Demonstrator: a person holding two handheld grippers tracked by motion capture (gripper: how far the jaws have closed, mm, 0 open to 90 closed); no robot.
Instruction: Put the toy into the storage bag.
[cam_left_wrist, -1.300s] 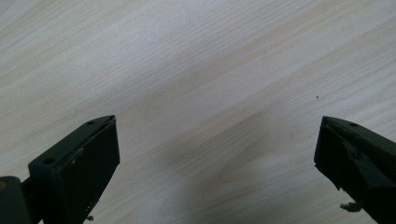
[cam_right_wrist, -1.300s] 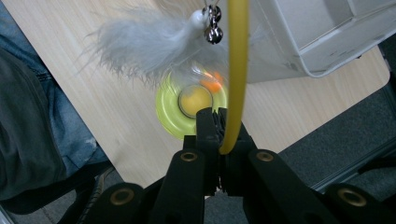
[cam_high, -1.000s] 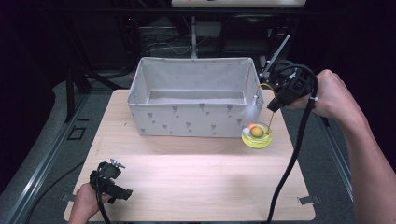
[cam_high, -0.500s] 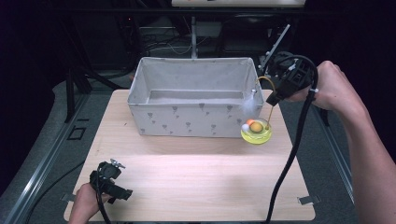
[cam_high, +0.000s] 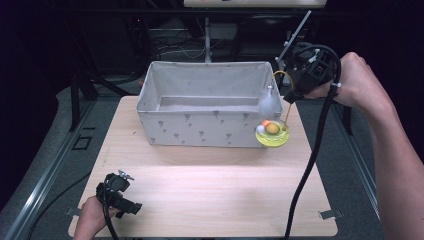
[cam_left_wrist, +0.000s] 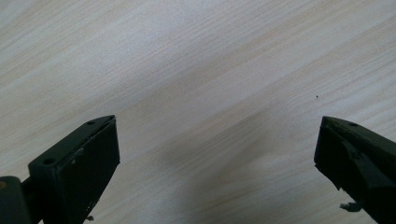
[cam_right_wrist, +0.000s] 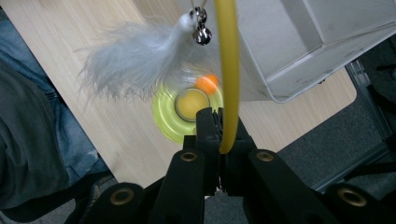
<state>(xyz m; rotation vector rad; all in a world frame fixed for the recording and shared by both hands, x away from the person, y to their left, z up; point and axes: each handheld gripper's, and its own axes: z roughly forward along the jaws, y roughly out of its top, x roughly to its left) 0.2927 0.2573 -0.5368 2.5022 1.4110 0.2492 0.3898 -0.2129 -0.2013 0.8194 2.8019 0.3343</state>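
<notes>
Cat toy (cam_right_wrist: 187, 109), yellow disc base beside the grey fabric bin (cam_high: 210, 102), hangs by its yellow wand (cam_right_wrist: 229, 70) pinched in the right gripper (cam_right_wrist: 223, 135); left gripper (cam_left_wrist: 217, 163) rests with jaws wide over the table (cam_left_wrist: 187, 70).

We see the worktop (cam_high: 210, 185) brightly lit from above against dark surroundings, soft shadows under the jaws, and a motion-blurred feather (cam_right_wrist: 135, 60).

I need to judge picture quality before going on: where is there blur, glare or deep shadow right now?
High view: lamplight pools on the table in front of the fabric bin, and the room behind is nearly black. Right gripper view: the white feather and yellow base are soft, while the right gripper pinching the yellow wand is sharper. Left gripper view: wood grain is sharp, with a faint shadow between the jaws.
</notes>
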